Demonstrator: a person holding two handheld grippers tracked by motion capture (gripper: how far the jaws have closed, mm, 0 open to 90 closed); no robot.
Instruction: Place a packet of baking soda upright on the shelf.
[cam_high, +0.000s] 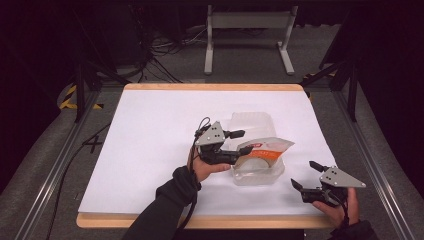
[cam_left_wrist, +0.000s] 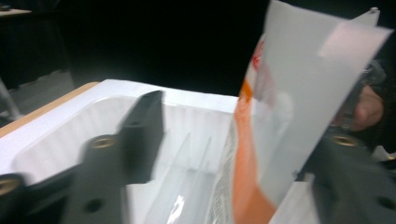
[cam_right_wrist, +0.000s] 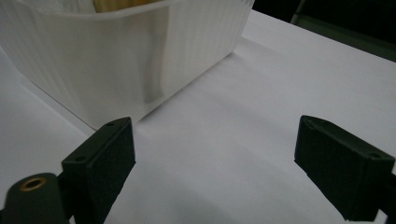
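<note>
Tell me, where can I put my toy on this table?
The left half of the white table is bare, and so is the far strip behind the clear tub. It's crowded near the tub, where the left hand-held gripper meets the pouch.

- I'm seeing the clear plastic tub (cam_high: 257, 172) sitting mid-table, blocking the centre lane.
- An orange-and-white pouch (cam_high: 264, 149) is standing up out of it, crowding the tub's opening.
- The left gripper (cam_high: 239, 142) is reaching in there with jaws spread.
- The white table (cam_high: 150, 130) is lying open left, far side and right of the tub.
</note>
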